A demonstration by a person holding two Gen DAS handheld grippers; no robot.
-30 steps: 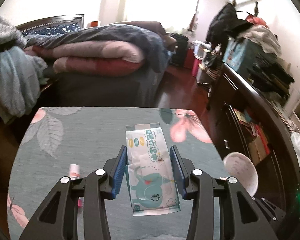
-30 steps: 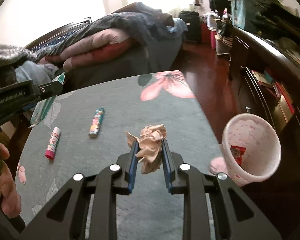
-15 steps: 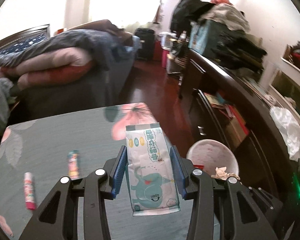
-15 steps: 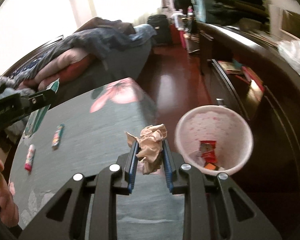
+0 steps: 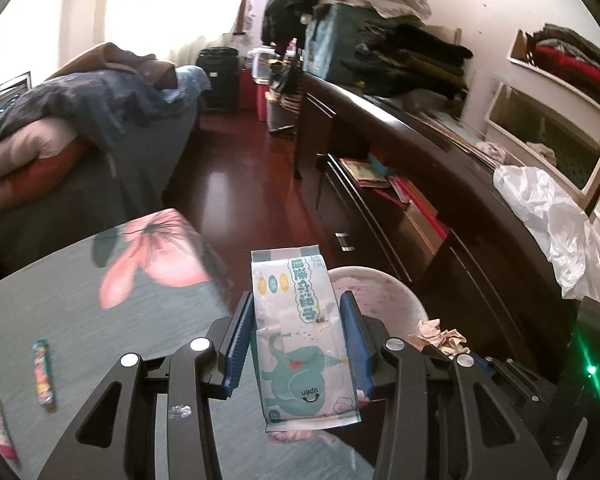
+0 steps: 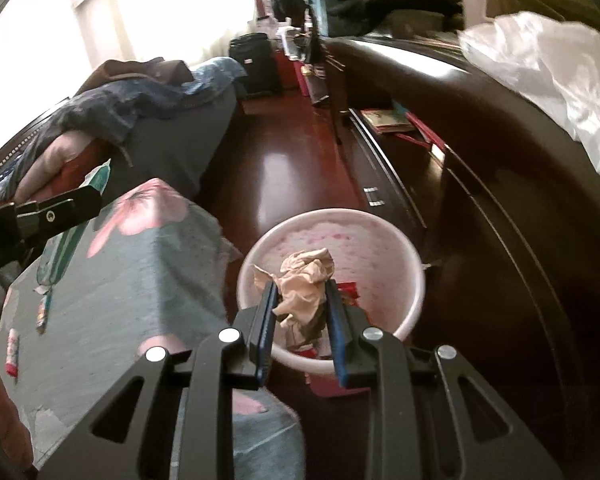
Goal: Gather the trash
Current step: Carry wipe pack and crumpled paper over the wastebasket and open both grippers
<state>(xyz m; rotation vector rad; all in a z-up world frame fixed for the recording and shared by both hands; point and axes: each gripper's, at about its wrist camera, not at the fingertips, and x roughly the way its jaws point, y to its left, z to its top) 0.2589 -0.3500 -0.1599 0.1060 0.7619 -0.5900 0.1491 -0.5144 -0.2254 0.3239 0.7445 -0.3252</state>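
The scene is being viewed from two fisheye cameras, each looking forward along its own gripper's fingers. The left wrist view is being aimed across the table corner (image 5: 148, 280) toward the pink bin (image 5: 388, 296), seen close beyond the left gripper (image 5: 298, 332). The right wrist view is being tilted down over the bin (image 6: 380, 240) from nearer, past the right gripper (image 6: 302, 304). The bin, table corner (image 6: 140, 256), bed and dark sideboard are being shared by both views.

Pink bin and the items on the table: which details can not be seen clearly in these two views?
- Pink bin, right wrist view: its contents are mostly hidden behind the crumpled tissue and the right claw.
- Pink bin, left wrist view: the wipes packet covers its left part.
- Two small tubes, left wrist view: labels too blurred to read.
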